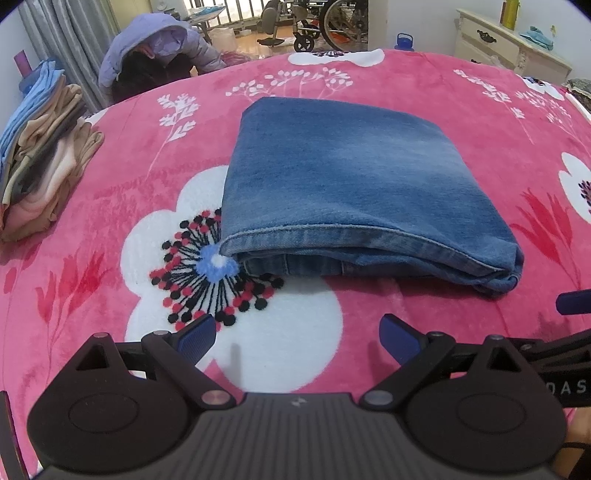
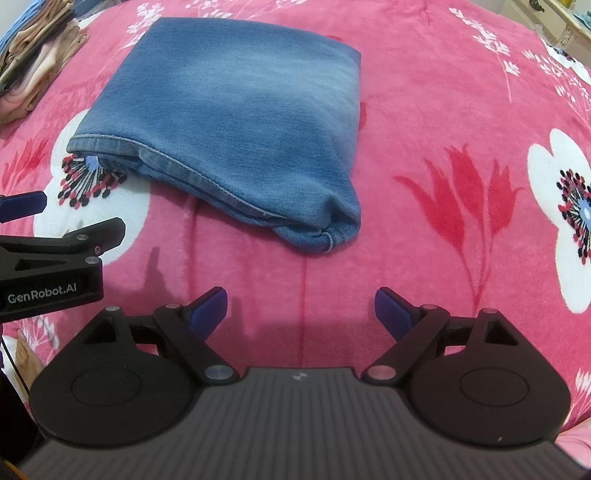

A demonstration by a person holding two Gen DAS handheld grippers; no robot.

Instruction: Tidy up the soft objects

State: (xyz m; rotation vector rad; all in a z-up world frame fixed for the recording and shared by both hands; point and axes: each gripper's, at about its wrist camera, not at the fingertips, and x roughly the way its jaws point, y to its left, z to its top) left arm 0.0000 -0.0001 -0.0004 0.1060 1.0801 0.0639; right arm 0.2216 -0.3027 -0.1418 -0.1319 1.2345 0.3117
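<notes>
Folded blue jeans [image 1: 351,181] lie flat on a pink flowered blanket [image 1: 369,74], hem edge toward me. My left gripper [image 1: 297,338] hovers open just short of that hem, nothing between its blue pads. In the right wrist view the jeans [image 2: 236,110] sit ahead and to the left. My right gripper [image 2: 301,312] is open and empty above bare blanket [image 2: 424,92], near the jeans' right corner. The left gripper's body [image 2: 51,266] shows at the left edge of the right wrist view.
A stack of folded clothes [image 1: 44,155] in beige, pink and blue stands at the blanket's left edge, also the stack [image 2: 33,55] at upper left. A person in a lilac hooded jacket [image 1: 159,48] bends beyond the bed. A cream dresser [image 1: 509,48] stands far right, a wheelchair [image 1: 332,22] behind.
</notes>
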